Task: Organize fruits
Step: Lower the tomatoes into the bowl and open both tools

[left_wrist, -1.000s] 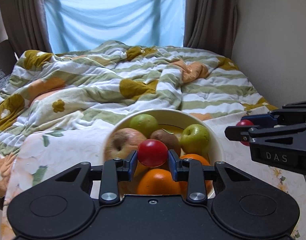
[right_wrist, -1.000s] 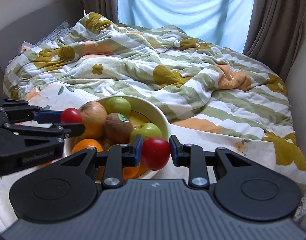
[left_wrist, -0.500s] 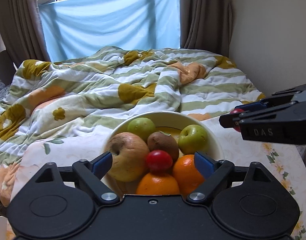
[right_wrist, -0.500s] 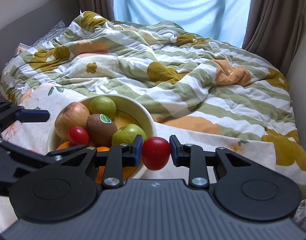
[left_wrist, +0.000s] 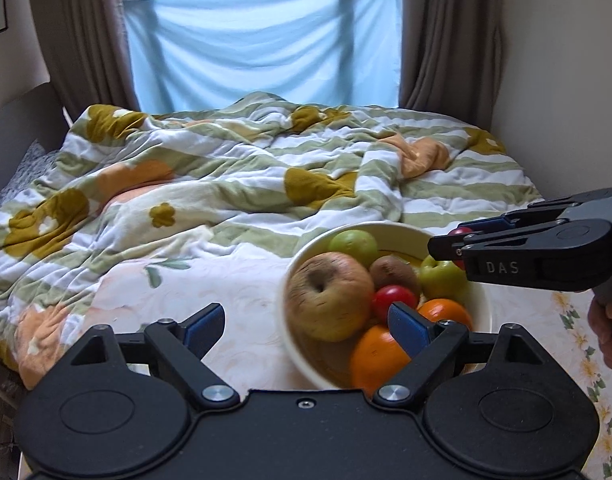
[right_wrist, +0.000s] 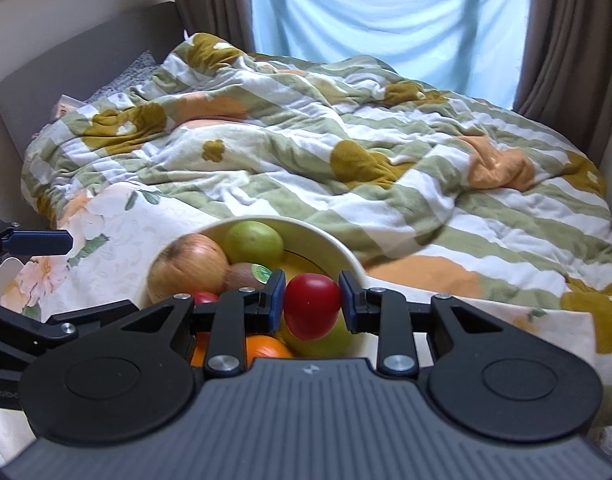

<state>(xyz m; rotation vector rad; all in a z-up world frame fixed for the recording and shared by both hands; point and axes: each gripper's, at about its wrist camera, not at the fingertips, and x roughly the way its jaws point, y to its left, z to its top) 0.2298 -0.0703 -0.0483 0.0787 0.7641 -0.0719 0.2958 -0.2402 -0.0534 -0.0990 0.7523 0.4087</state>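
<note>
Left wrist view shows the left gripper [left_wrist: 306, 326] open and empty above a floral bedsheet [left_wrist: 233, 292], while the right gripper [left_wrist: 446, 245], marked "DAS", clamps a red tomato [right_wrist: 312, 306] beside the fruit bowl [left_wrist: 289, 344].

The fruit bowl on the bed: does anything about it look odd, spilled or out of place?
Nothing is spilled or damaged. The bowl sits upright on the floral sheet, heaped with a large apple, oranges, green fruit, a kiwi and a small red tomato. The one fruit outside it is a second red tomato, clamped in the right hand-held gripper.
</note>
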